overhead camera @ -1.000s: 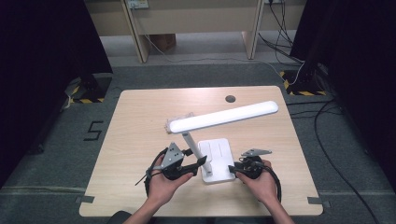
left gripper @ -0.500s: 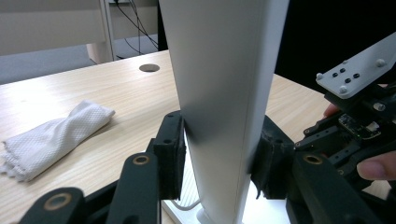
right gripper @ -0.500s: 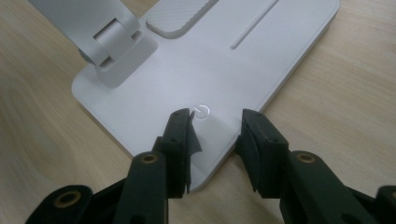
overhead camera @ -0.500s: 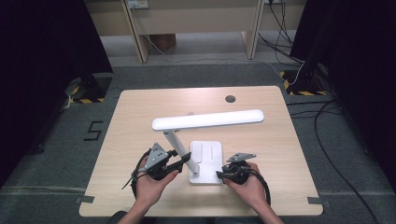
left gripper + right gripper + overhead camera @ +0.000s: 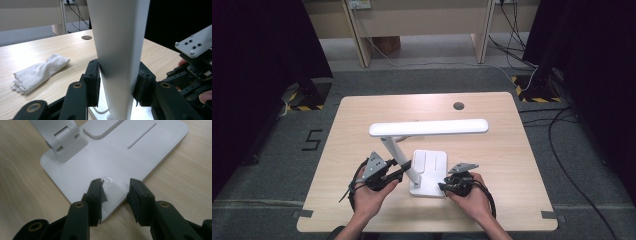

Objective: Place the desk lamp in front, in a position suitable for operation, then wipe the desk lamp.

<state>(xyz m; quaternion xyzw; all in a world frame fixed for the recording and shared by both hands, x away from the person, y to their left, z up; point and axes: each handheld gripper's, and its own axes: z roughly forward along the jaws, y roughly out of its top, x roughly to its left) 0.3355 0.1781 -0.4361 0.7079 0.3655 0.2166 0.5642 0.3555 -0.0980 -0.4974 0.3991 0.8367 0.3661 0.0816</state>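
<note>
Evidently, a white desk lamp [image 5: 427, 170] is being handled near the person's edge of the wooden table [image 5: 512, 150], and the work appears to be at an early or middle stage rather than finished. The lamp's slanted arm [image 5: 120, 50] is clamped between the pads of the left gripper [image 5: 398, 171], as is seen plainly in the left gripper view, where both jaws are pressed against the arm's two sides just above the base. The lamp is thereby steadied, and this holding part of the job can be judged as done. The right gripper [image 5: 115, 192] is held over the near corner of the lamp base [image 5: 82, 165], its jaws parted with nothing between them; one tip lies just beside the small round power mark [image 5: 108, 180] printed on the base, though whether the surface is actually touched cannot be told. No glow is seen from the long lamp head [image 5: 429, 127], which lies level above the base in the high view, so the lamp is judged not yet to be switched on. What is left, as far as can be judged, is for the power mark to be pressed and for both grippers to be withdrawn. A crumpled white cloth [image 5: 40, 72] lies on the table, well apart from the lamp.
</note>
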